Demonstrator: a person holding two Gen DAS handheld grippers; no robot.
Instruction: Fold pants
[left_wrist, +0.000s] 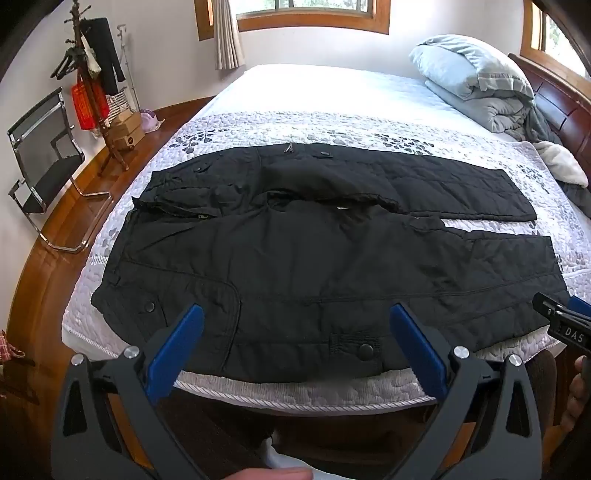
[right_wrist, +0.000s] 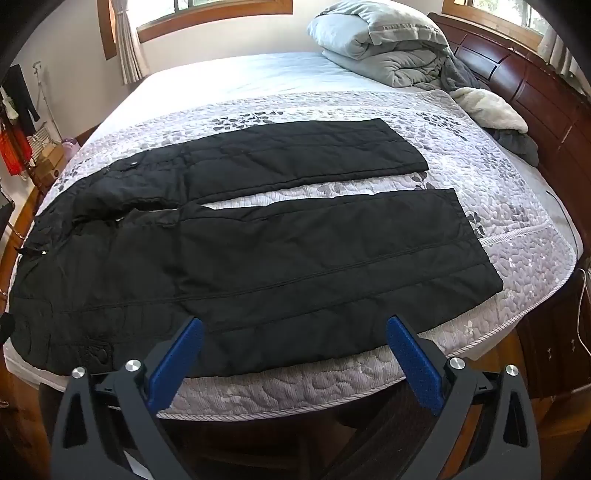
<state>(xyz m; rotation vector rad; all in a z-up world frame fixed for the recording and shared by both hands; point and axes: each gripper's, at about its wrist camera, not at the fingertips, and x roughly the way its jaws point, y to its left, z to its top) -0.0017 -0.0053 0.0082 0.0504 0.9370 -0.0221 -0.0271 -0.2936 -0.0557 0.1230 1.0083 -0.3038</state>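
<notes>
Black quilted pants (left_wrist: 295, 251) lie flat across the near part of the bed, waist to the left and both legs stretched right with a gap between them; they also show in the right wrist view (right_wrist: 280, 258). My left gripper (left_wrist: 295, 314) is open and empty, hovering above the near hip and pocket area. My right gripper (right_wrist: 295, 325) is open and empty above the near leg, close to the bed's front edge. The right gripper's body (left_wrist: 565, 325) shows at the right edge of the left wrist view.
The bed has a grey patterned quilt (right_wrist: 480, 173). A folded grey duvet (right_wrist: 380, 40) and a white fleece (right_wrist: 487, 110) lie by the dark wooden headboard (right_wrist: 535, 96). A chair (left_wrist: 44, 166) and coat rack (left_wrist: 92, 74) stand on the wooden floor at left.
</notes>
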